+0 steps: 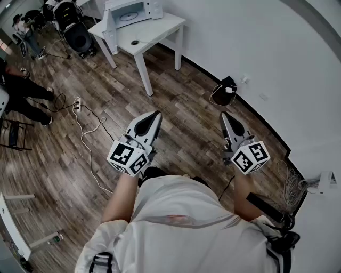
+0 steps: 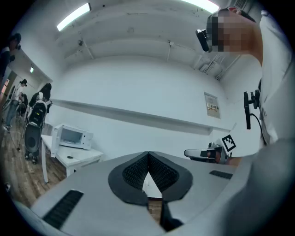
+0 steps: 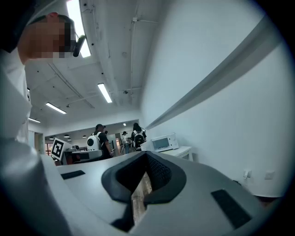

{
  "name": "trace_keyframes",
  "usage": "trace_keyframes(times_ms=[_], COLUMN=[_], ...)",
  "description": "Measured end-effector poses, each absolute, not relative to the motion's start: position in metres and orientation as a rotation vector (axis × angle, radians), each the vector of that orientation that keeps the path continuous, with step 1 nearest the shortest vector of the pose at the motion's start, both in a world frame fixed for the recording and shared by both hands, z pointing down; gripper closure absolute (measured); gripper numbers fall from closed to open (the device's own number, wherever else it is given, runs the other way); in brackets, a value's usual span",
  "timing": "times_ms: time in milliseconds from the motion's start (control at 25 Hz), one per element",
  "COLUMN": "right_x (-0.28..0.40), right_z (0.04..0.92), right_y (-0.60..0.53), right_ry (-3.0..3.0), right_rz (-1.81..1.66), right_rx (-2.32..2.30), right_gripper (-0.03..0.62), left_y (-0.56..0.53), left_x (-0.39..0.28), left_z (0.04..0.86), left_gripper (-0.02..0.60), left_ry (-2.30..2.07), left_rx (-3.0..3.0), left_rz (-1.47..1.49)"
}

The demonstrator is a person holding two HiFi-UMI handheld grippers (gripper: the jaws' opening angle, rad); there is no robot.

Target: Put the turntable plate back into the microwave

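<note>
Microwave (image 1: 130, 11) well ahead, left of my jaws
My left gripper (image 1: 155, 115) is nearer it than my right gripper (image 1: 223, 115); both jaws pressed together, holding nothing

Microwave (image 1: 130, 13): on the white table (image 1: 160, 29); the head view's upper edge cuts off its top.
Pale oval (image 1: 128, 16): inside the microwave, too small for us to identify (plate or not, we cannot say).
Dark round thing (image 1: 135, 42): on the table, before the microwave; we cannot make it out.
Person (image 1: 24, 98): left of the table, cut by the picture's edge.
</note>
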State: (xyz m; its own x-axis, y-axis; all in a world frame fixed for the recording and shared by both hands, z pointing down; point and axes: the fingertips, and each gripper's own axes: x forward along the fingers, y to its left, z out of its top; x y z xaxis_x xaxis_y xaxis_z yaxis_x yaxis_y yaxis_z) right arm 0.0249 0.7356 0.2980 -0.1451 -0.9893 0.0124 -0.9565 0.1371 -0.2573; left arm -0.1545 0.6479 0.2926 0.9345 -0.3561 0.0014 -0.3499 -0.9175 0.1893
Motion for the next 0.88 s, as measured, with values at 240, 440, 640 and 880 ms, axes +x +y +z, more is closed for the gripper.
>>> trace_keyframes(times_ms=[240, 440, 640, 880], right_x=[0.042, 0.054, 0.081, 0.107], right_z=[0.319, 0.321, 0.330, 0.327], right_y=[0.732, 0.716, 0.687, 0.602], right_ry=[2.250, 2.246, 2.263, 2.310], right_rz=[-0.365, -0.351, -0.355, -0.349], right_rx=[-1.926, -1.939, -2.007, -2.029], right_gripper=[0.592, 0.592, 0.592, 0.592], left_y=[0.646, 0.623, 0.580, 0.496], left_x=[-0.135, -0.118, -0.086, -0.060], left_z=[0.309, 0.317, 0.327, 0.331], left_gripper=[0.572, 0.572, 0.572, 0.572], left_ry=[-0.539, -0.501, -0.469, -0.485], left_rx=[2.888, 2.886, 2.860, 2.852], left_rz=[-0.023, -0.020, -0.071, -0.099])
